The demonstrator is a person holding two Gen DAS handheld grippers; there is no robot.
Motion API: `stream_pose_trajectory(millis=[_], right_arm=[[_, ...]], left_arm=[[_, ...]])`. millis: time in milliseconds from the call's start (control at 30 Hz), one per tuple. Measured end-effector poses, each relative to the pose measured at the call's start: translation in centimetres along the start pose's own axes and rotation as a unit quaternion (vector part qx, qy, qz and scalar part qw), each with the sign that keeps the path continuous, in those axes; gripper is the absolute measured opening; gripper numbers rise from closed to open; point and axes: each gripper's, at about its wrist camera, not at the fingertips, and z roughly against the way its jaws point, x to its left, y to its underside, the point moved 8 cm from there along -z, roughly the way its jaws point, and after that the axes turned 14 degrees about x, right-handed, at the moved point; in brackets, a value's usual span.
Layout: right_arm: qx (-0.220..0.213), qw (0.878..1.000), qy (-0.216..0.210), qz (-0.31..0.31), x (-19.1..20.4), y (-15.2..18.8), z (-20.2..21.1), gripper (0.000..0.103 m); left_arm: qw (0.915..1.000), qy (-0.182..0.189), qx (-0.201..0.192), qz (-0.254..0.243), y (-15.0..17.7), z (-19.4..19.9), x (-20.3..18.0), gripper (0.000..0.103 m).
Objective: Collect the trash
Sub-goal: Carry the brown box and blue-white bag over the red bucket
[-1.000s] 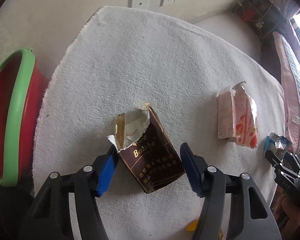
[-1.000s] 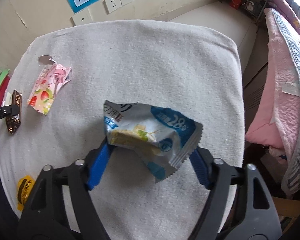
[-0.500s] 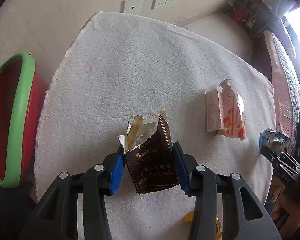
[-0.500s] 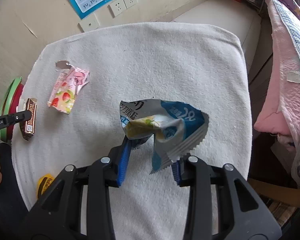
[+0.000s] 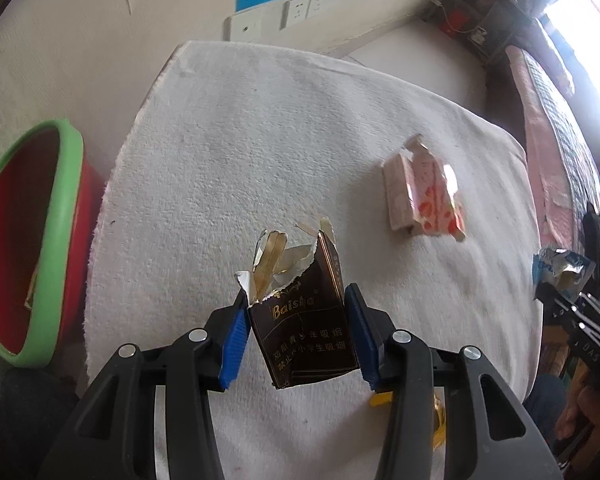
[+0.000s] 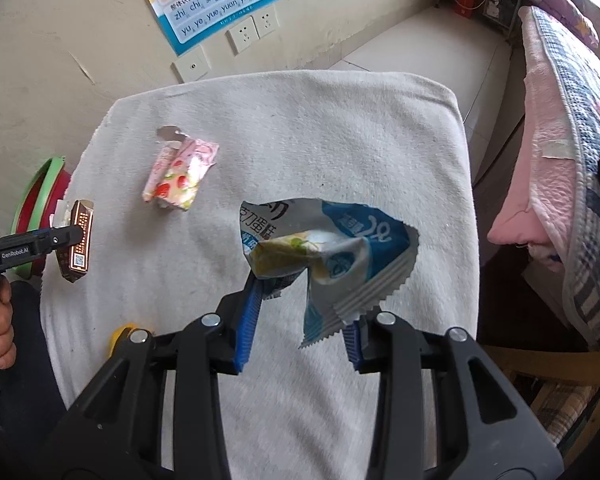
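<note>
Left wrist view: the left gripper clamps a torn brown cigarette pack above the white towel, long axis running away from the camera, ripped foil end pointing up and away; a thin side grip could let the crushed pack slip before reaching the red basin. Right wrist view: the right gripper, its jaws having just closed, pinches a crumpled blue-and-white wrapper, serrated end hanging toward the camera, and the slick film could slide free.

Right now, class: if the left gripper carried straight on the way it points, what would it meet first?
Probably the white towel: the left gripper, shut on the brown cigarette pack, points steeply down at bare cloth.
</note>
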Motion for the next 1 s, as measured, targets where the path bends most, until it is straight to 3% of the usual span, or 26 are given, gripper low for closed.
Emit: stream_pose_trajectory(millis=[433,1000], right_arm=[[-0.031,0.999,-0.006,-0.007,2.7,3.8,3.7,0.036],[-0.047,0.998,-0.008,-0.037,4.7,7.8,4.0,0.036]], left_arm=[[0.9937,-0.034,-0.044,-0.098,4.6,3.5,-2.0,0.044],[0.9874,-0.031,-0.081,-0.133,8.8,4.8,-0.7,0.044]])
